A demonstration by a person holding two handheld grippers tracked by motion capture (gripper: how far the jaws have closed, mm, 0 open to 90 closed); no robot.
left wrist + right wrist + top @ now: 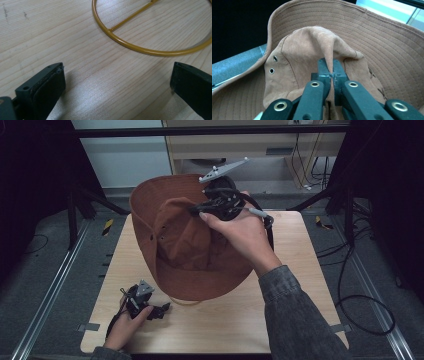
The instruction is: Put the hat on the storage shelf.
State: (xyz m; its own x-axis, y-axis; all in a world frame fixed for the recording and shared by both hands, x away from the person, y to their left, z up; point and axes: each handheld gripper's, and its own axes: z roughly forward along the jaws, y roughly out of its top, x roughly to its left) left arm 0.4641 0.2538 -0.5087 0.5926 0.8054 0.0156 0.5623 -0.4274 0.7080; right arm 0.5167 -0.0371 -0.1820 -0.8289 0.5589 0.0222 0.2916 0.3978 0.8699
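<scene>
A brown wide-brimmed hat [190, 245] hangs tilted above the wooden table [300, 265], its brim toward the camera. My right gripper [197, 211] is shut on a pinched fold of the hat's crown [312, 47], and the jaws meet on the cloth in the right gripper view. My left gripper [162, 310] rests low at the table's front left, held by a hand, with its jaws wide apart and bare wood between the black pads [50, 87]. A yellow wire ring [140, 48] with a cross bar lies on the table just ahead of the left gripper.
A thin curve of the yellow ring [181, 301] peeks out under the hat's front brim. Black frame posts [72, 210] stand at the table's far corners, and cables [360, 300] lie on the floor to the right.
</scene>
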